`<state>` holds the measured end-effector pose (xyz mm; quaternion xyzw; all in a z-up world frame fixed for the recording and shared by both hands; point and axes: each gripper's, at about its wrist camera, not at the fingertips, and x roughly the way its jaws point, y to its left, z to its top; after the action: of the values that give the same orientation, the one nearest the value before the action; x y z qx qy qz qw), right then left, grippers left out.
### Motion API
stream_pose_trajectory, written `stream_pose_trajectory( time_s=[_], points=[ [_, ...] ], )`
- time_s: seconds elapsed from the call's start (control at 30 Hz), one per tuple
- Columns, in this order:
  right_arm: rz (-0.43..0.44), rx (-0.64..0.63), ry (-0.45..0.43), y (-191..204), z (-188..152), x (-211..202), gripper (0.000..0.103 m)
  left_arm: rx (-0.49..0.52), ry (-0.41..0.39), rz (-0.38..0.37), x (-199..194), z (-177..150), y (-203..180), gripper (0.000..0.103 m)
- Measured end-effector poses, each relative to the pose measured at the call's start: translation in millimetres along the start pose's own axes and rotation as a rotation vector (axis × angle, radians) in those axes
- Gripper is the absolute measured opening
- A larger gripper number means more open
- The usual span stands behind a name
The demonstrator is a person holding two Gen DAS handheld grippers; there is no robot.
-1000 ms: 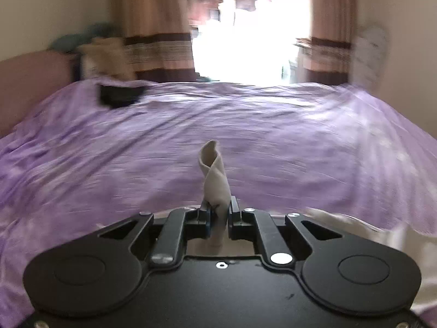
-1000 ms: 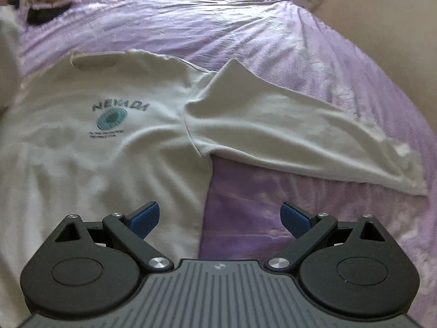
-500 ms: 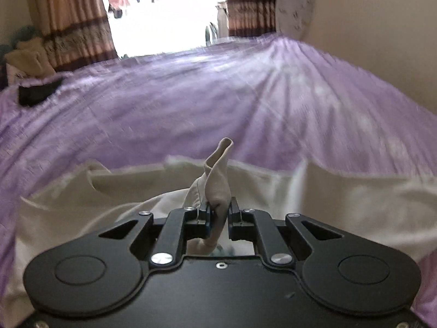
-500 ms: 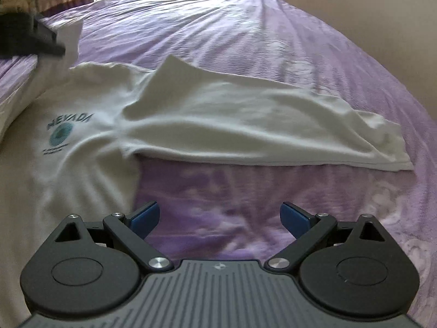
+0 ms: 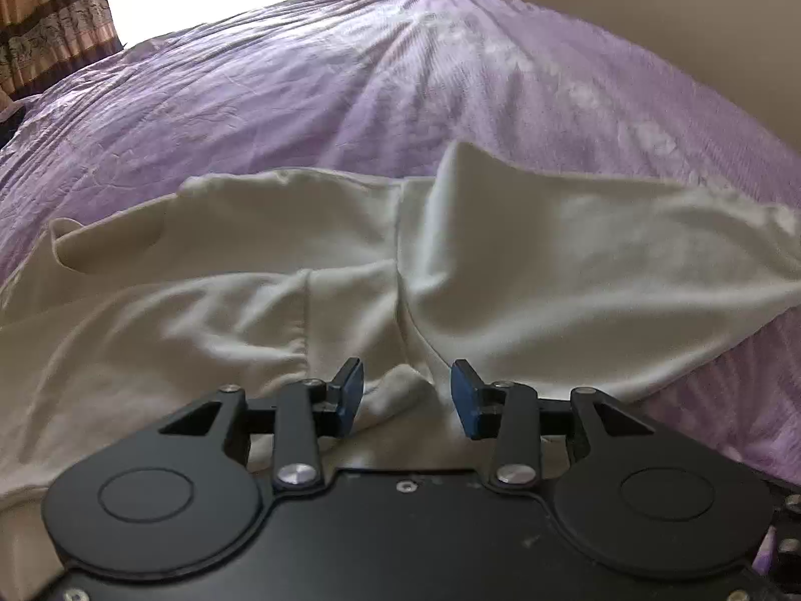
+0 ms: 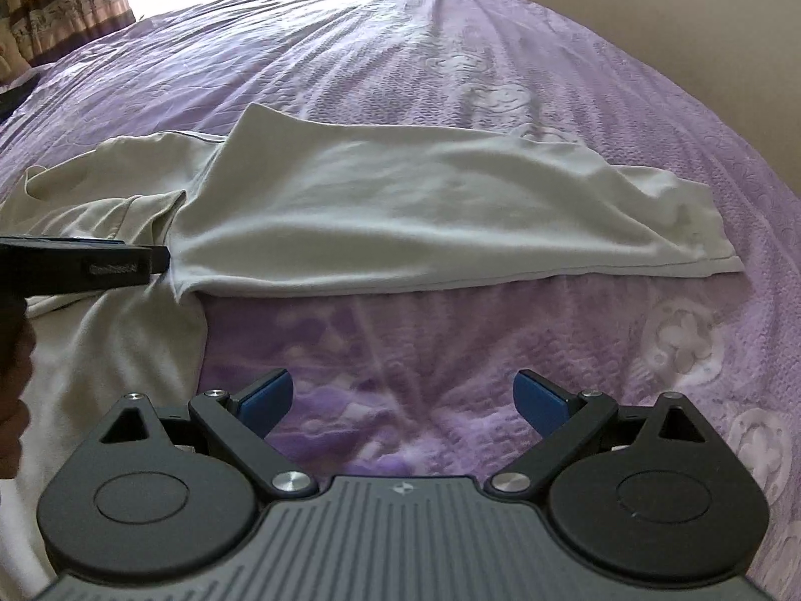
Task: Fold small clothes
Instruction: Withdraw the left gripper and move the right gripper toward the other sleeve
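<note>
A cream long-sleeved shirt (image 5: 525,270) lies on the purple bedspread (image 5: 350,75). Its left sleeve is folded across the chest, with the cuff end lying between my left gripper's (image 5: 406,395) open fingers. The left gripper sits low over the shirt's body. In the right wrist view the shirt's right sleeve (image 6: 425,210) stretches out flat to the right. My right gripper (image 6: 403,400) is wide open and empty above bare bedspread, just below that sleeve. The left gripper's body (image 6: 80,265) shows at the left edge of the right wrist view.
The bedspread (image 6: 500,75) runs far ahead to a bright window with brown curtains (image 5: 45,30). A beige wall (image 6: 676,10) borders the bed on the right. A dark object (image 6: 15,95) lies at the bed's far left.
My left gripper carried the sleeve end across over the shirt, lowered, and opened, letting the cloth go. My right gripper shifted right, from over the shirt's body to the bedspread below the right sleeve.
</note>
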<state>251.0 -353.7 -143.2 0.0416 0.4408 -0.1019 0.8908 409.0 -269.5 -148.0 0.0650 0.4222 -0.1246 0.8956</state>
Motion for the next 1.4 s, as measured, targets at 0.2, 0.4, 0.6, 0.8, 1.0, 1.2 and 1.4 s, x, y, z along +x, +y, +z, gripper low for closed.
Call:
stream_pose_trajectory(
  time_s=[0.2, 0.4, 0.6, 0.8, 1.0, 1.2, 1.4],
  points=[
    [0.001, -0.007, -0.001, 1.8, -0.4, -0.3, 0.103, 0.003, -0.072, 0.159, -7.5, 7.8, 20.6, 0.045],
    [-0.008, -0.009, 0.010, 2.0, -0.7, 3.7, 0.103, 0.019, 0.081, 0.187, 38.4, -8.6, 24.4, 0.047],
    [-0.039, -0.016, 0.015, 0.0, -0.7, 7.6, 0.103, 0.032, 0.028, 0.214, 30.6, -6.3, 20.0, 0.047],
    [-0.040, -0.010, 0.013, -2.1, -1.9, 7.6, 0.103, 0.089, 0.059, 0.256, 46.8, -2.8, 9.5, 0.049],
    [-0.037, -0.010, 0.034, -3.7, -2.8, 15.1, 0.103, 0.267, 0.010, 0.354, 47.5, -14.0, -15.9, 0.050],
    [-0.053, 0.001, 0.045, -4.9, -2.9, 18.9, 0.103, 0.149, 0.018, 0.273, 7.7, -17.3, 10.1, 0.051],
    [-0.070, -0.013, 0.045, -1.6, -4.4, 19.2, 0.103, 0.152, 0.018, 0.359, -52.2, -50.4, 65.9, 0.051]
  ],
)
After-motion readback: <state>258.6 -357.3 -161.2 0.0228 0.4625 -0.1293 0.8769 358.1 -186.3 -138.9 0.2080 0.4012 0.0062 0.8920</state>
